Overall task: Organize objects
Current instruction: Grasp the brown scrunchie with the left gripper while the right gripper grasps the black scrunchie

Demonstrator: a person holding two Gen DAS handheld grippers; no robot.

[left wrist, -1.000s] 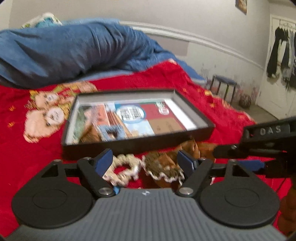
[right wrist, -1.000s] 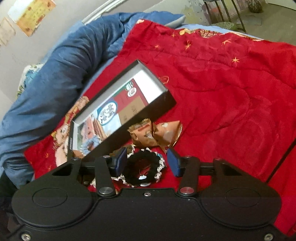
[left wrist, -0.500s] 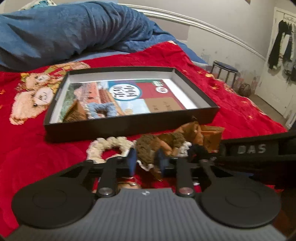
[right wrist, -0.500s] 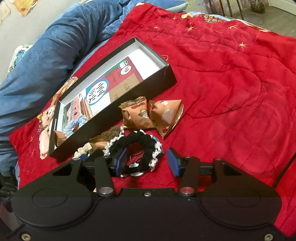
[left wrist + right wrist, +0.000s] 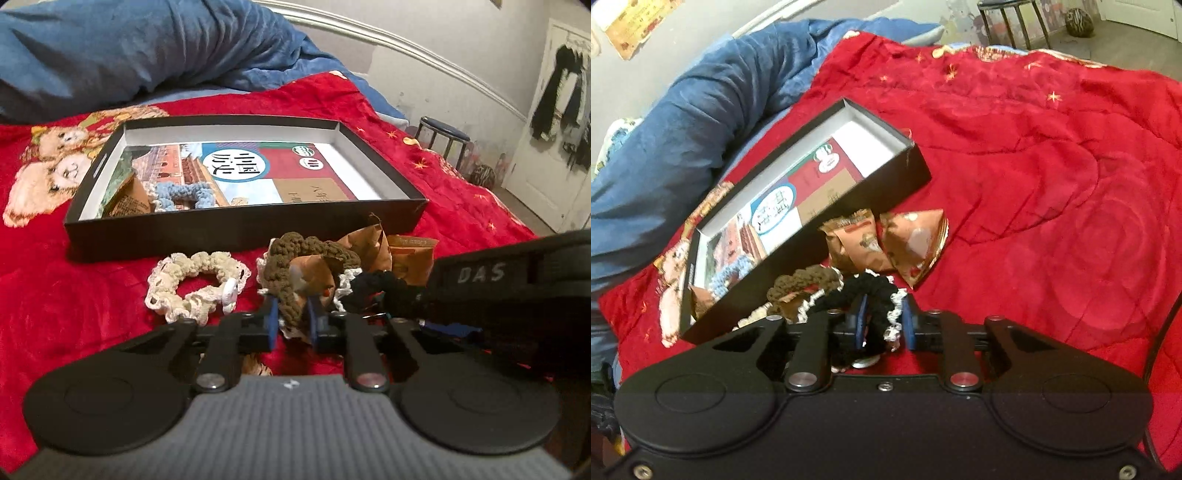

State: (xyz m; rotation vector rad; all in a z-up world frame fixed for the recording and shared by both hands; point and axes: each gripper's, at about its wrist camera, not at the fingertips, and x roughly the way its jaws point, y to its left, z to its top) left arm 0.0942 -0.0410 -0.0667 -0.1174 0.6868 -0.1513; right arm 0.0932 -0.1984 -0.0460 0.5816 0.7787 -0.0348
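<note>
Brown crocheted scrunchie [image 5: 295,295] on the red blanket [image 5: 74,314], just before the black box [image 5: 240,230] — left gripper [image 5: 291,321] closing on it, pads touching. Black scrunchie [image 5: 871,291] beside it — right gripper [image 5: 882,321] closing on that, pads pressing. Cream scrunchie [image 5: 195,284] loose nearby.

Left hand-held gripper [image 5: 291,319] and right hand-held gripper [image 5: 882,321], tilted downward, jaws closing, seemingly nearly together.
</note>
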